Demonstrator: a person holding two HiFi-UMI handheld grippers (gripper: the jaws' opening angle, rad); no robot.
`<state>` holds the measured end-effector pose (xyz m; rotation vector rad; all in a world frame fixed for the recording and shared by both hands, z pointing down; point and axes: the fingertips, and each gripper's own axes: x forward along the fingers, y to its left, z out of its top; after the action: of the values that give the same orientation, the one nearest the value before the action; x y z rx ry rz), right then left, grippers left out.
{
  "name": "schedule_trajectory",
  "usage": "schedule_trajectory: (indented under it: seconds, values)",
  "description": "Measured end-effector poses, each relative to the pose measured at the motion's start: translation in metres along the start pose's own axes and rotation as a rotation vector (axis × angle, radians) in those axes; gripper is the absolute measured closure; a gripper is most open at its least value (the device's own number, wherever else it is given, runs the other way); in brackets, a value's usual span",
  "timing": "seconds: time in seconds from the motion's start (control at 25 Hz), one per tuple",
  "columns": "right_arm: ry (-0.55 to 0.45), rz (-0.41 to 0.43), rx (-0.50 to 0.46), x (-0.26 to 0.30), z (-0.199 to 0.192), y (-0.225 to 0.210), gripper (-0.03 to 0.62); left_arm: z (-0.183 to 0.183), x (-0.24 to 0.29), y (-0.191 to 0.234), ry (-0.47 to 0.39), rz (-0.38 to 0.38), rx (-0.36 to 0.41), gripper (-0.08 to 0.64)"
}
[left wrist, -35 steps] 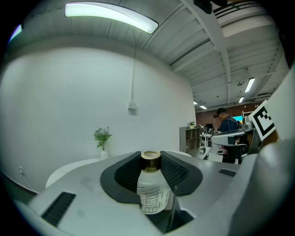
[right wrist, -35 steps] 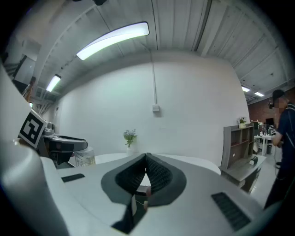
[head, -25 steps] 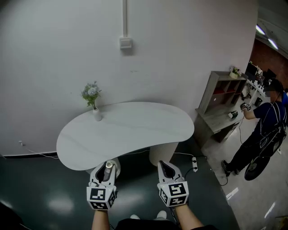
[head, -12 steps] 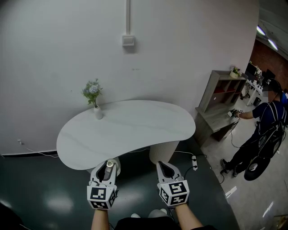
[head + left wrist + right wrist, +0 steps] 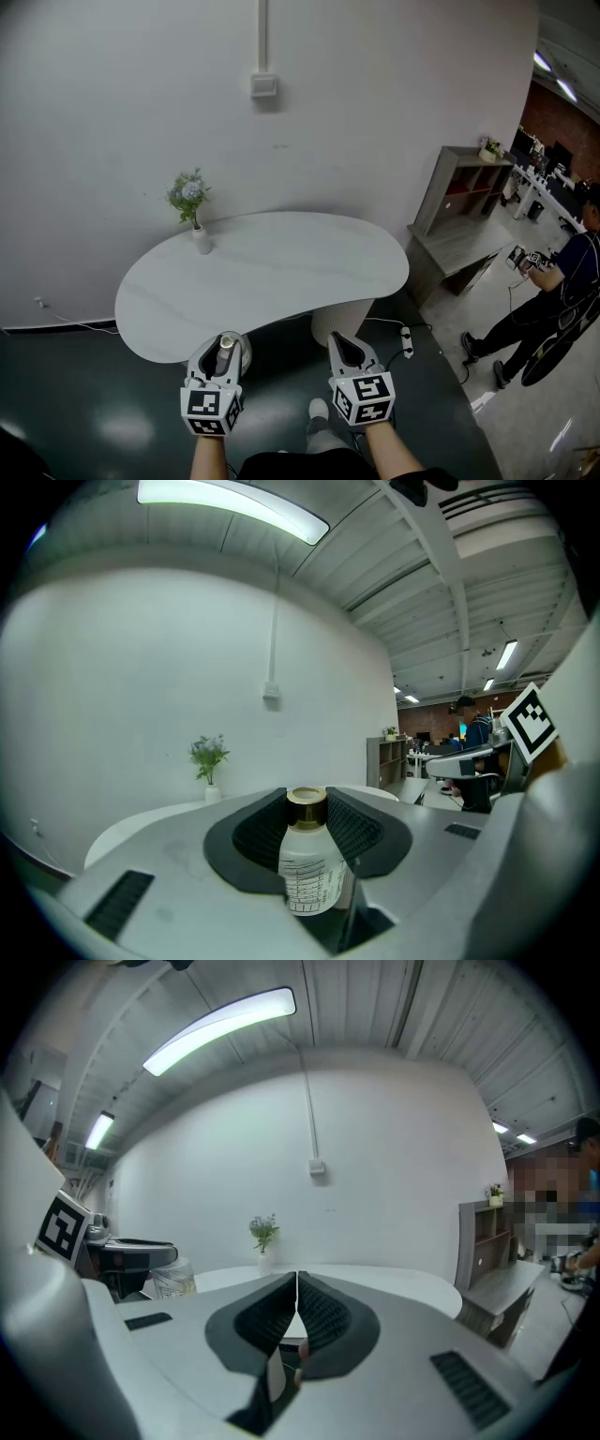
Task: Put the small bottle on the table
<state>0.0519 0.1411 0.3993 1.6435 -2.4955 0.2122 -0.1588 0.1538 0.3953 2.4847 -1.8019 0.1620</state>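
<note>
A small frosted bottle [image 5: 307, 860] with a gold cap stands upright between the jaws of my left gripper [image 5: 221, 352], which is shut on it; the bottle [image 5: 226, 348] also shows in the head view, held just off the near edge of the white rounded table [image 5: 272, 272]. My right gripper [image 5: 345, 351] hangs beside it at the same height, its jaws pressed together with nothing between them. In the right gripper view the left gripper and the bottle [image 5: 174, 1282] appear at the left.
A small white vase of flowers [image 5: 195, 216] stands at the table's back left. A grey shelf unit [image 5: 464, 211] is against the wall at the right. A person [image 5: 553, 291] stands at the far right. A power strip [image 5: 405, 343] lies on the floor.
Both grippers have held about the same place. The person at the right has moved away from the shelf toward the right edge.
</note>
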Motion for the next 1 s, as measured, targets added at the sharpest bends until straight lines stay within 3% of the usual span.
schedule_trajectory:
  seconds: [0.6,1.0]
  values:
    - [0.033,0.067,-0.009,0.092,0.004,-0.046,0.525,-0.002,0.09,0.021,0.048,0.054,-0.004,0.426]
    - [0.062,0.138,-0.016,0.17,0.012,-0.083,0.525,0.007,0.157,0.039,0.072,0.145,-0.011,0.426]
